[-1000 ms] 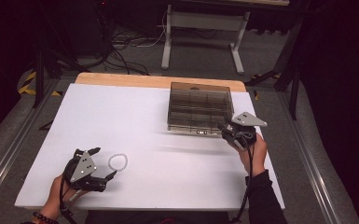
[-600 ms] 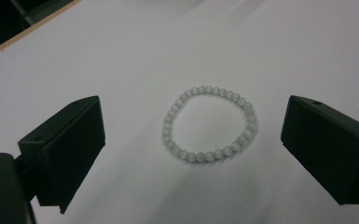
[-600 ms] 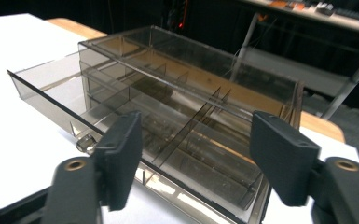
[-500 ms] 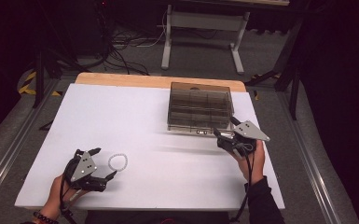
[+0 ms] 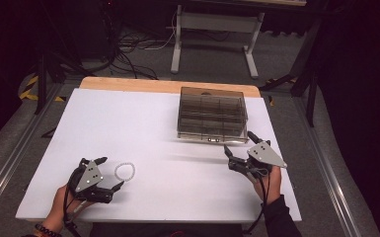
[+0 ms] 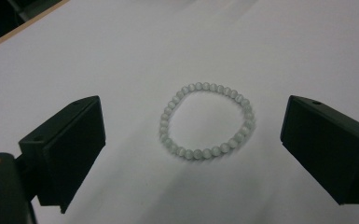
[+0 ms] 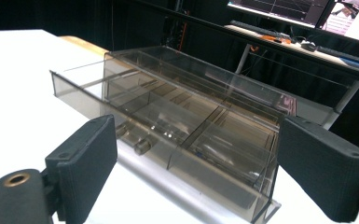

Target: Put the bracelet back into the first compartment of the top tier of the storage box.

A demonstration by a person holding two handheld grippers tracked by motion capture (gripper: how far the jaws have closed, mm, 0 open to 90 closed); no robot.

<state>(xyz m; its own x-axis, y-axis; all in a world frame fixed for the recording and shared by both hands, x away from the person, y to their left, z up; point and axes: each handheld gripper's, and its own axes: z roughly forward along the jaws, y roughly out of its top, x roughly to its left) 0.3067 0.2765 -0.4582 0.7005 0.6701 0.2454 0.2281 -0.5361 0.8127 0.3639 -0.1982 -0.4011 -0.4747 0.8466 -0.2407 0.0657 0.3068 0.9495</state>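
Observation:
A pale bead bracelet [image 5: 124,171] [image 6: 206,120] lies flat on the white table [image 5: 177,192] at the near left. My left gripper [image 5: 111,173] [image 6: 193,140] rests low beside it, open, with the bracelet between the wide jaws and untouched. A smoky clear drawer box [image 5: 211,114] [image 7: 191,121] stands at the far right, and its lowest drawer sticks out a little toward me. My right gripper [image 5: 239,143] [image 7: 198,128] is just in front of the box's near right corner. Its jaws have just been opening and now stand wide with nothing between them.
A wooden strip [image 5: 168,85] edges the far side of the table. Beyond it a white stand [image 5: 212,34] and cables lie on the dark floor. Monitors [image 7: 307,9] glow behind the box in the right gripper view.
My right gripper has drawn back from the box's front toward the near edge and spread its jaws. The left gripper and the bracelet have not moved.

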